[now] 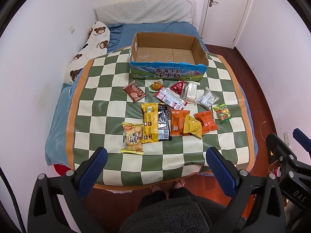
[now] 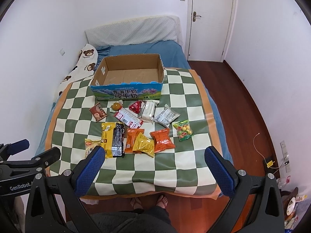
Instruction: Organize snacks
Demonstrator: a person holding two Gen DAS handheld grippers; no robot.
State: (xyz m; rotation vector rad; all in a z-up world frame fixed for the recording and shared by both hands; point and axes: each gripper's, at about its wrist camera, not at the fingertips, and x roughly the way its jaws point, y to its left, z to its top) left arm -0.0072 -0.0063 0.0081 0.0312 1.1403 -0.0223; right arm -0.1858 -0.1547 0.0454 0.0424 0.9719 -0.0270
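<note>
The bed (image 1: 58, 104) carries a green-and-white checked mat (image 1: 108, 104), and on the mat's far end stands the open cardboard box (image 1: 200, 52), its inside bare. All places below are told from that box.

Just in front of the box lies a row of small packs: a brown packet (image 1: 134, 92) toward its left corner, a round orange sweet (image 1: 155, 86) near its middle, a red-and-white bar (image 1: 171, 99), a red triangular pack (image 1: 177, 87), a white wrapped pack (image 1: 190, 93) and a silver packet (image 1: 207, 98) toward its right corner.

Farther from the box, nearer the person, lie the bigger bags: a yellow-and-black bag (image 1: 155, 125), 2 orange packs (image 1: 177, 123) (image 1: 206, 122) with a small yellow pack (image 1: 192, 127) resting across the first, a clear bag of coloured sweets (image 1: 222, 113) off to the right, and a bag of egg biscuits (image 1: 132, 137) farthest from the box on the left.

The left gripper (image 1: 155, 167) hangs over the mat's near edge, well apart from the box, its blue-padded fingers (image 1: 93, 172) spread wide, holding and touching nothing. The right gripper (image 2: 154, 169) hangs beside it, fingers (image 2: 218, 170) equally wide apart, likewise gripping nothing.
</note>
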